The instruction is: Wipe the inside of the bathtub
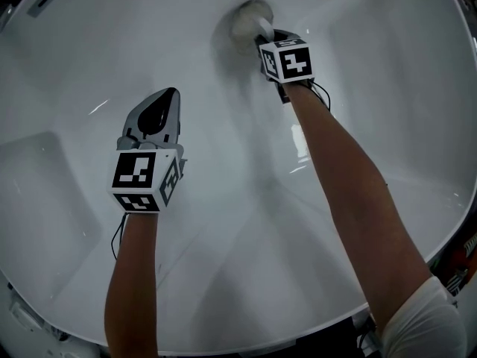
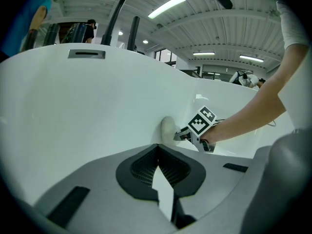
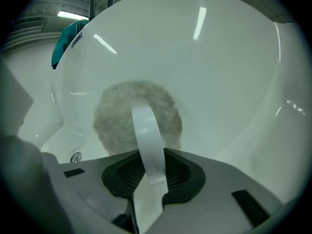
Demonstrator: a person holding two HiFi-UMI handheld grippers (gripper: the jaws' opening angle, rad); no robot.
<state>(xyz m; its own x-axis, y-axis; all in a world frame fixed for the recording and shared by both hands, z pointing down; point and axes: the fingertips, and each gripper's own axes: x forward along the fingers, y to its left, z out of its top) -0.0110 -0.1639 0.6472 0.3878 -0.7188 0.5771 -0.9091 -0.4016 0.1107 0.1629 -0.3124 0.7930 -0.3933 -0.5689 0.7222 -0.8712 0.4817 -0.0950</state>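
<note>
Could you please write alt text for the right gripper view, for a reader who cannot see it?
The right gripper, jaws closed on the white strap of a round, fuzzy grey wiping pad, holds the pad against the white inside wall of the bathtub. A small metal fitting shows low at the left.

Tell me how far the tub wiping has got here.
Under way. The right gripper is shut on the white strap of a round fluffy pad pressed against the bathtub wall. The left gripper is shut and empty. The surface shows no marks, so wiped and unwiped areas can't be told apart.
</note>
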